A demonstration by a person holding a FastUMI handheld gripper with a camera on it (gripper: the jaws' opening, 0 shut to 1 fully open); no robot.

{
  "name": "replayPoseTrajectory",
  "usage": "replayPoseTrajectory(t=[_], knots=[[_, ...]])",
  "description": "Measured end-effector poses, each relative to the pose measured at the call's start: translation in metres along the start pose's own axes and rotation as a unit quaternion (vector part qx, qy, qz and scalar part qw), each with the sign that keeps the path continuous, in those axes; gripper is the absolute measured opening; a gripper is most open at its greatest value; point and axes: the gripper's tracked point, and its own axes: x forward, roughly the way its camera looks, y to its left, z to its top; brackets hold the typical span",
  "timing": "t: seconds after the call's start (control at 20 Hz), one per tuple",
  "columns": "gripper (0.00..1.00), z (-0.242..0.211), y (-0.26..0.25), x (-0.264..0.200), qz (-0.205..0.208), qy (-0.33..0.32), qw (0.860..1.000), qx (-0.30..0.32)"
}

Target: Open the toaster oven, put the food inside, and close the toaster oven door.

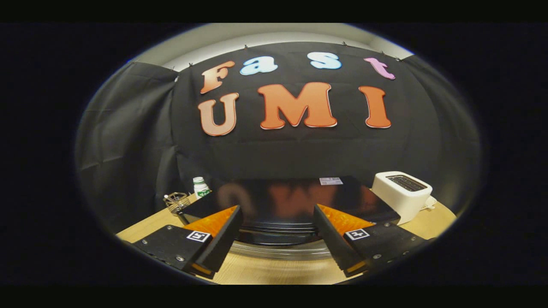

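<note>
Toaster oven (295, 199) sits right in front of my tongs (276, 233), a black glossy box whose flat top mirrors the wall behind it. My tongs are spread wide with nothing between the fingers (218, 241); both point at the oven's front edge, where I can see a curved metal band (282, 250) low down, just ahead of the tips and between them. Whether that band is the door's handle or the rim of something else, I cannot tell. A pale label (330, 181) lies on the oven's top toward the far side.

The wooden table (265, 271) carries all of it. Off to the right of my right finger, touching or just beside the oven's corner, stands a white slot toaster (401, 194) with its dark slots facing up. To the left, beyond my left finger, a small wire basket (176, 202) sits near the oven's far left corner, and a white bottle with a green label (200, 187) stands just behind it. Black cloth (128, 141) hangs behind everything.
</note>
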Motion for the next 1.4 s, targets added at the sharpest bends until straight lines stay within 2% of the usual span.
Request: replayPoseTrajectory(t=[0.25, 0.3, 0.45, 0.55, 0.7, 0.85, 1.1, 1.25, 1.4], knots=[[0.96, -0.005, 0.003, -0.008, 0.0, -0.011, 0.999, -0.038], [0.9, -0.001, 0.006, -0.009, 0.002, -0.018, 0.999, -0.048], [0.81, -0.007, 0.01, -0.022, 0.015, -0.029, 0.999, -0.035], [0.81, -0.013, 0.013, -0.035, 0.031, -0.032, 0.999, -0.009], [0.69, -0.017, 0.017, -0.043, 0.044, -0.039, 0.998, -0.026], [0.69, -0.024, 0.021, -0.059, 0.051, -0.031, 0.998, -0.019], [0.68, -0.051, 0.027, -0.095, 0.074, 0.0, 0.997, -0.015], [0.68, -0.098, 0.034, -0.109, 0.094, 0.074, 0.993, 0.015], [0.68, -0.135, 0.026, -0.112, 0.082, 0.129, 0.988, 0.035]])
